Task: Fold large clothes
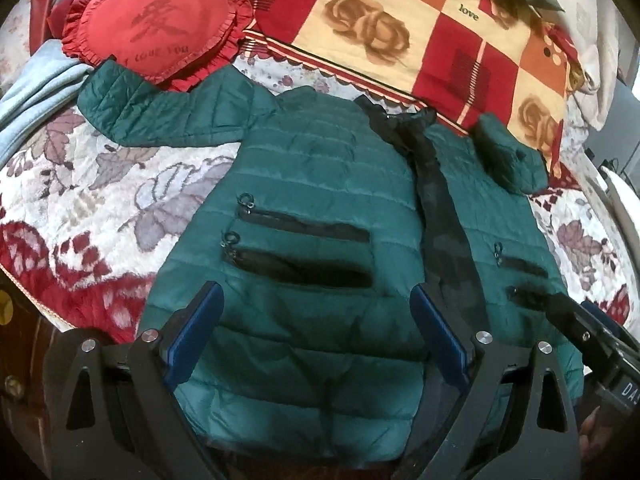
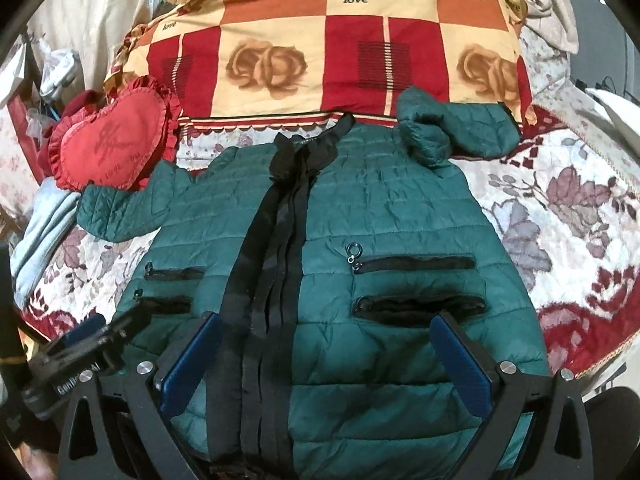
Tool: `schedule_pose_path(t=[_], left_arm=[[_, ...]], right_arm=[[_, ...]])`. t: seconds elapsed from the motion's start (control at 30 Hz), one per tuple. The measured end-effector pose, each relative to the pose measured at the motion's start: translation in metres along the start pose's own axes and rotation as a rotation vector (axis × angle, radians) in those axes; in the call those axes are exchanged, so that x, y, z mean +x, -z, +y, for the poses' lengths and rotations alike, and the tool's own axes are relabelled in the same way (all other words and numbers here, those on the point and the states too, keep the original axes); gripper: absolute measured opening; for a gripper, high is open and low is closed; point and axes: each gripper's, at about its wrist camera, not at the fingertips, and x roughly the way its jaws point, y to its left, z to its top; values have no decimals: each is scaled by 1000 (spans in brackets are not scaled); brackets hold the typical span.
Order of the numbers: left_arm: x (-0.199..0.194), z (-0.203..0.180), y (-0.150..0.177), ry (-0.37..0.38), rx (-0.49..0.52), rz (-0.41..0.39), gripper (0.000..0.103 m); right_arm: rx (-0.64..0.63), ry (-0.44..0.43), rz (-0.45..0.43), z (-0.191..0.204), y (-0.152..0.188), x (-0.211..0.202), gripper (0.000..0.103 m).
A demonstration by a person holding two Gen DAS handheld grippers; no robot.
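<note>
A dark green quilted jacket (image 1: 312, 184) lies flat, front up, on a floral bedspread; it also shows in the right wrist view (image 2: 384, 216). A black zipper band (image 2: 276, 240) runs down its middle, with black zip pockets on both halves. Its left sleeve (image 1: 152, 108) stretches out sideways. Its right sleeve (image 2: 452, 128) is bunched near the shoulder. My left gripper (image 1: 316, 328) is open above the jacket's lower left half. My right gripper (image 2: 326, 352) is open above the lower right half. Each gripper shows at the edge of the other's view, the right (image 1: 592, 332) and the left (image 2: 92, 340).
A red heart-shaped cushion (image 1: 156, 28) lies at the far left by the sleeve. A folded checked quilt with rose prints (image 2: 340, 52) lies behind the collar. Light blue cloth (image 1: 36, 88) lies at the left. The floral bedspread (image 2: 560, 216) extends on both sides.
</note>
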Motion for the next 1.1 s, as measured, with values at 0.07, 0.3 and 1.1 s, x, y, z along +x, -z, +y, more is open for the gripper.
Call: schedule_pose_path(t=[0.07, 0.3, 1.1], left_arm=[[0, -2, 1, 2, 5, 1, 94], [1, -6, 4, 6, 17, -1, 94], [3, -9, 3, -2, 36, 1, 94]], right_arm=[[2, 0, 5, -1, 2, 1, 103], [11, 0, 10, -2, 5, 4, 103], [16, 12, 13, 1, 8, 9, 103]])
